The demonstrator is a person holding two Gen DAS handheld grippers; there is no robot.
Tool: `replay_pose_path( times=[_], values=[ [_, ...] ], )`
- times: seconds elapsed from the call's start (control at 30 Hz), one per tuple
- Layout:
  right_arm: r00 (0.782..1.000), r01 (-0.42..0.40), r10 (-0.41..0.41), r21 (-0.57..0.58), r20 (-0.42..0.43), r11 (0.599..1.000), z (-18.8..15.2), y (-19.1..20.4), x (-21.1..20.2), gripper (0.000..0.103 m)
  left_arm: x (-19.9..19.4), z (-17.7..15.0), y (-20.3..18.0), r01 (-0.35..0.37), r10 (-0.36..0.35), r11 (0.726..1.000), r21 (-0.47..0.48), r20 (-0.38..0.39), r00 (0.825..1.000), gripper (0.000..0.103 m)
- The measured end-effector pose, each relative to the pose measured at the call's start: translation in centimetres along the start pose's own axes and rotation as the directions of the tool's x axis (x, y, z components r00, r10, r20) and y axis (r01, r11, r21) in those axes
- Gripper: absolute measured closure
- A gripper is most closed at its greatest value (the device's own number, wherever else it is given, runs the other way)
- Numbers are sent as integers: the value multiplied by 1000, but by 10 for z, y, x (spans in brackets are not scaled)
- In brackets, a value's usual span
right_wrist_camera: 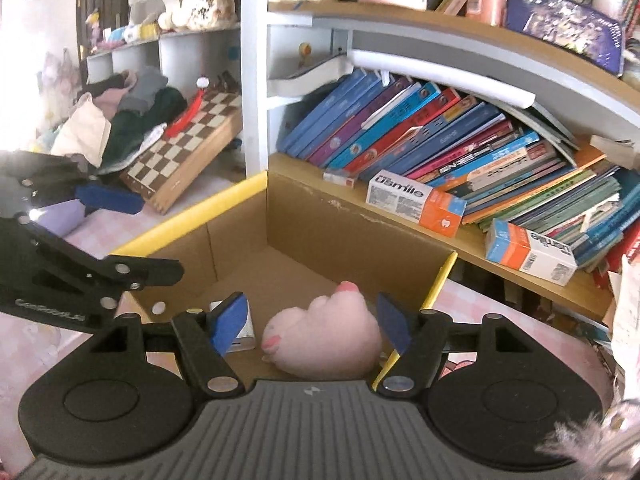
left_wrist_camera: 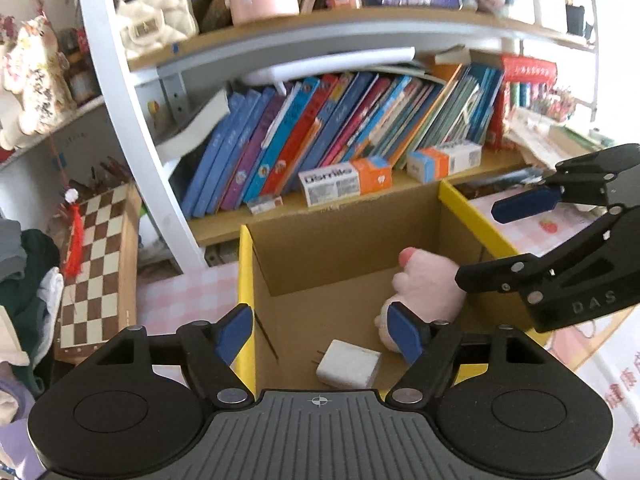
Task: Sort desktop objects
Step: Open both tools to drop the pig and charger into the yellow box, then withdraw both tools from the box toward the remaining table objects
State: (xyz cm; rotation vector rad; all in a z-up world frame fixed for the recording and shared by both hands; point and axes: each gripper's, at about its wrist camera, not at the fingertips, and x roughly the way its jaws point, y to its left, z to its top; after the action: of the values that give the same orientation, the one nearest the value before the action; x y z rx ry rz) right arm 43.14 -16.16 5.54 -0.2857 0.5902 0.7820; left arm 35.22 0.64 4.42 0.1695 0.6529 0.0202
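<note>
In the left wrist view, the left gripper [left_wrist_camera: 320, 332] hangs over an open cardboard box [left_wrist_camera: 352, 240] with yellow-edged flaps, its blue-padded fingers [left_wrist_camera: 234, 334] spread wide and holding nothing. On the box floor lie a white plug charger [left_wrist_camera: 348, 365] near the front and a pink plush toy [left_wrist_camera: 430, 288] toward the right wall, apart from each other. The right gripper [left_wrist_camera: 504, 244] reaches in from the right above the plush toy, also wide open and empty. Behind the box, a shelf [left_wrist_camera: 320, 216] carries leaning books [left_wrist_camera: 332, 136] and two toothpaste boxes [left_wrist_camera: 346, 181]. A chessboard [left_wrist_camera: 96, 268] leans at the left.

In the right wrist view, the right gripper [right_wrist_camera: 312, 322] is spread wide above the plush toy [right_wrist_camera: 328, 334], which lies between the fingers' lines but below them, not gripped. The charger [right_wrist_camera: 244, 334] sits just left of the toy, partly hidden by the left finger. The left gripper [right_wrist_camera: 148, 236] enters from the left, open. The box [right_wrist_camera: 320, 216] stands on a desk [right_wrist_camera: 48, 344] with a pink checked cloth.
</note>
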Motion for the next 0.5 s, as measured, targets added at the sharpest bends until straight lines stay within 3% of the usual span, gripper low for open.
replay_pose_path(
  times=[0.23,0.5],
  values=[
    [999,24,-26,47,28,999,-8,13,-30,32,-37,-14,4,7,-5,999,-34,49,999,22],
    [998,60,-63,92,31,994,-33,30,-60,28,-63,-43,6,-7,9,999,-52,37,999,18]
  ],
)
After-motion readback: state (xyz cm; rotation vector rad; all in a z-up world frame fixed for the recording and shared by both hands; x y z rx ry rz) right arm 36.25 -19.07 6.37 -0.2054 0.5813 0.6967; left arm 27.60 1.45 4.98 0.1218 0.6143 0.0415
